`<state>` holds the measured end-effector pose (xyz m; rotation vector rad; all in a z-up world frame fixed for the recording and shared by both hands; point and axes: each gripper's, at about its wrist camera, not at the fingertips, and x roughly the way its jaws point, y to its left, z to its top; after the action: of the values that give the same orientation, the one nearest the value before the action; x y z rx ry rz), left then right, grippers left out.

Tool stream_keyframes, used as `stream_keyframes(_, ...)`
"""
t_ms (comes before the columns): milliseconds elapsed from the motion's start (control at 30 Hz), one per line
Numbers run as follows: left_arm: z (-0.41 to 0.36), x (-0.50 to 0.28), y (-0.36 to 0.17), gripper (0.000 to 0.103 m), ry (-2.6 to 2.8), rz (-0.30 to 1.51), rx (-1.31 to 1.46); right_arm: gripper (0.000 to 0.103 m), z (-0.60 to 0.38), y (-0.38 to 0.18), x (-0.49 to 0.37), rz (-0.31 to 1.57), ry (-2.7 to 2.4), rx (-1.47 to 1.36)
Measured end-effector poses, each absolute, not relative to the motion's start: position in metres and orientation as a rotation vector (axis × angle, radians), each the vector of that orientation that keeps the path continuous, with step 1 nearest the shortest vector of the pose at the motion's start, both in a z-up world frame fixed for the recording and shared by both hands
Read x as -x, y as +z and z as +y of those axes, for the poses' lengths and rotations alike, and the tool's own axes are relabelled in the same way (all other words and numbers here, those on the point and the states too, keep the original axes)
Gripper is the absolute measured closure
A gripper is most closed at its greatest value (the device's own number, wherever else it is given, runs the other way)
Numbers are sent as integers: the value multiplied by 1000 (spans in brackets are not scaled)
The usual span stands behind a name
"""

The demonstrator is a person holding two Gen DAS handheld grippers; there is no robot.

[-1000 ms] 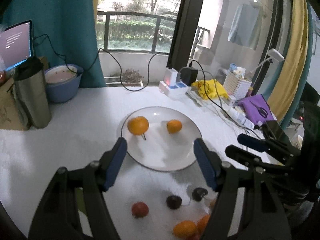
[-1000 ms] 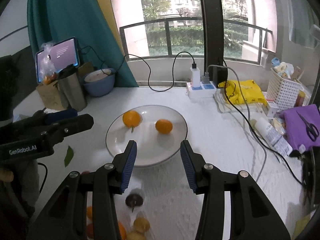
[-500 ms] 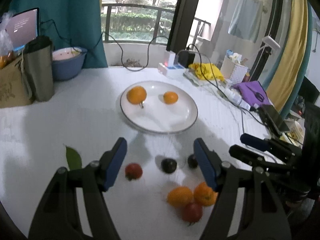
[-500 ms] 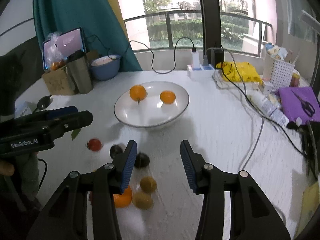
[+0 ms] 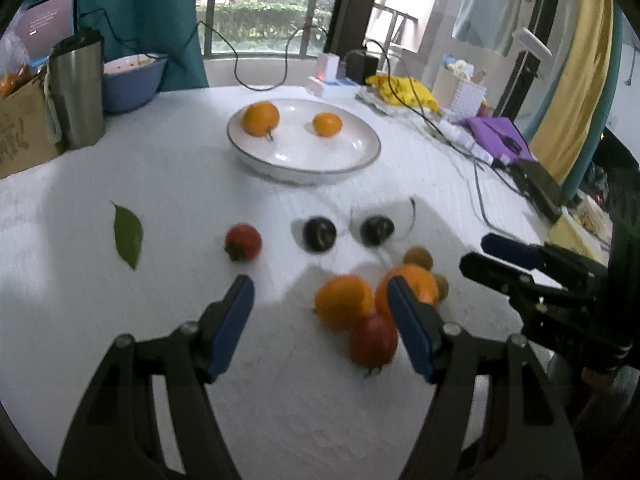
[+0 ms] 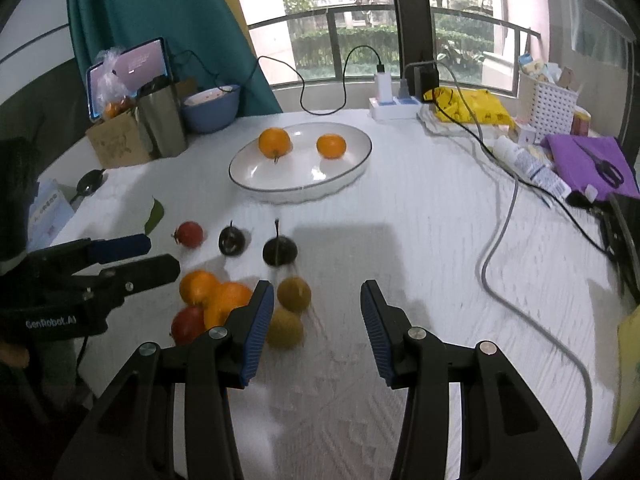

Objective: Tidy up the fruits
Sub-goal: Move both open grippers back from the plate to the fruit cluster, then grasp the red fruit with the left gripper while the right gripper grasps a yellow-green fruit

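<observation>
Both the left gripper [image 5: 320, 304] and right gripper [image 6: 317, 312] hang released, empty; take one orange [image 5: 343, 301] nearest the plate [image 5: 304, 172], avoiding neighbours.

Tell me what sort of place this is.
Most likely a home, at a white table by a balcony window. Teal curtains, a plate of oranges, and a power strip with chargers suggest a lived-in room.

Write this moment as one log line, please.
left gripper: jaws open, empty | right gripper: jaws open, empty | white round plate: two oranges | loose fruit cluster: on table
</observation>
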<state>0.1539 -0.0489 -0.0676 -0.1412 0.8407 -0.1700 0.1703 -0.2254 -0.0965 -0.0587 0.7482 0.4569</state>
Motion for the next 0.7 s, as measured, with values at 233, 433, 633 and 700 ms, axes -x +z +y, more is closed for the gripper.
stream_keyframes(233,-61,-144,-82,33,-176,891,108,55,-227,-107,-163,766,478,47)
stream_keyframes(433,-72,-143,-91,33,-204,919,78,55,-223,-114,-163,794,501,58)
stream_keyframes(633,-82,-145,-97,42,-241,934,51,55,-215,-121,-170,827,523,67)
stream_keyframes(700,-84,-146,-97,50,-237,930,31,55,-215,-120,-173,827,523,64)
